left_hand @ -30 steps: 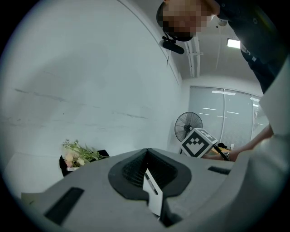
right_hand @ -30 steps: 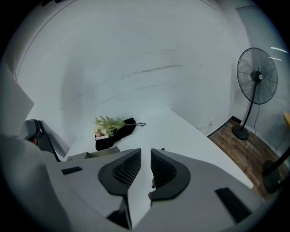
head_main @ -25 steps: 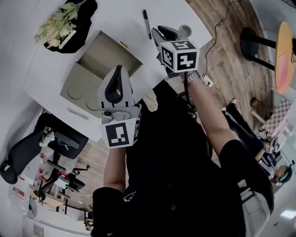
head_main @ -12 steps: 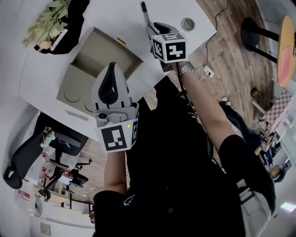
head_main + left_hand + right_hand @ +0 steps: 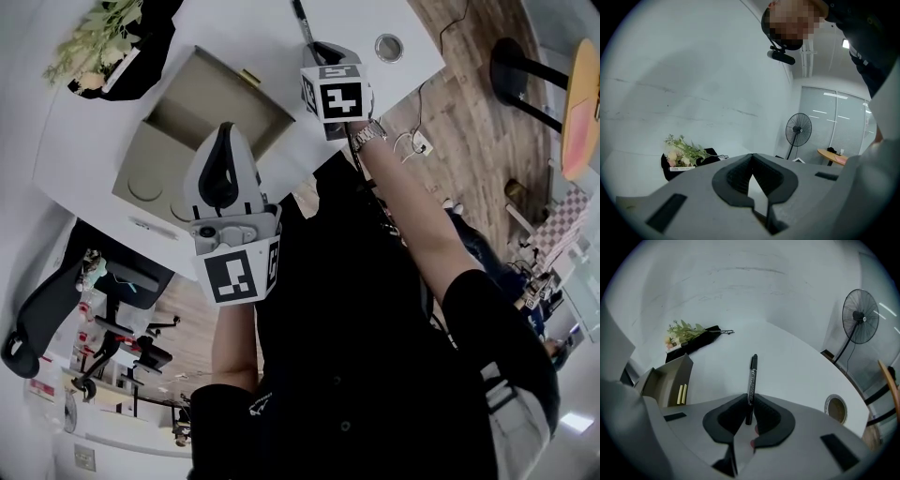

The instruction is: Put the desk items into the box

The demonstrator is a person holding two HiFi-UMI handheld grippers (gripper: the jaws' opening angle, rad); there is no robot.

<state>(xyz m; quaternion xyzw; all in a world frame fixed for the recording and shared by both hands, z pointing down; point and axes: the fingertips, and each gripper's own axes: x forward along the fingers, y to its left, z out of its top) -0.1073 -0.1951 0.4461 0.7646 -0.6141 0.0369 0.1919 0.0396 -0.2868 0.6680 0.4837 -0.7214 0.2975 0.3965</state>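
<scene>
left tongs (image 5: 750, 157): together, empty, held up near the box (image 5: 211, 98)
right tongs (image 5: 750, 401): clamped on the pen (image 5: 752, 373), which pointed straight ahead
box: lay open, to their left

Bright, even light | fisheye warp, dark corners | foreground soft

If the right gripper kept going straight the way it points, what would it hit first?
The black marker: it lies dead ahead on the white table, and the right gripper has its jaws seemingly closed on the marker's near end. Past it only tabletop shows, though depth is hard to judge.
</scene>
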